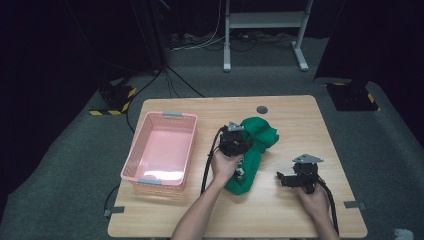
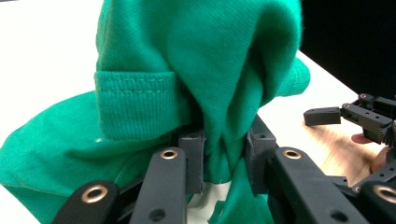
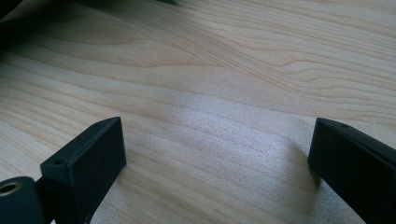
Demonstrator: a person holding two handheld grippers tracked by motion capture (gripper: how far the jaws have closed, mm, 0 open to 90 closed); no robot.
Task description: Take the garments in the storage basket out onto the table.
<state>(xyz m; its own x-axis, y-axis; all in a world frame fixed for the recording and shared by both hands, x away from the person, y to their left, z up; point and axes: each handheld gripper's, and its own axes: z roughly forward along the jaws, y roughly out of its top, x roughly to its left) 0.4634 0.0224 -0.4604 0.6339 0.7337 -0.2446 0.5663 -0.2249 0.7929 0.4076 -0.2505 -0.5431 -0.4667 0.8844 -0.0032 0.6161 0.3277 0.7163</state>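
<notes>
The left gripper has its jaws clamped on a bunched fold of the green garment; in the left gripper view the cloth is squeezed into a narrow neck between the two black pads and billows out above them, with a ribbed, stitched hem hanging just to the left of the pinch. In the high view the left gripper sits on the near-left part of the green garment, which spreads away from it toward the far right and trails back under the left hand toward the table's near edge. The right gripper has its jaws wide apart with nothing between them, only bare wood of the table beneath. In the high view the right gripper lies to the right of the garment, close to it but apart, held by the right hand. To the left of the left gripper stands a pink basket, well apart from the cloth.
</notes>
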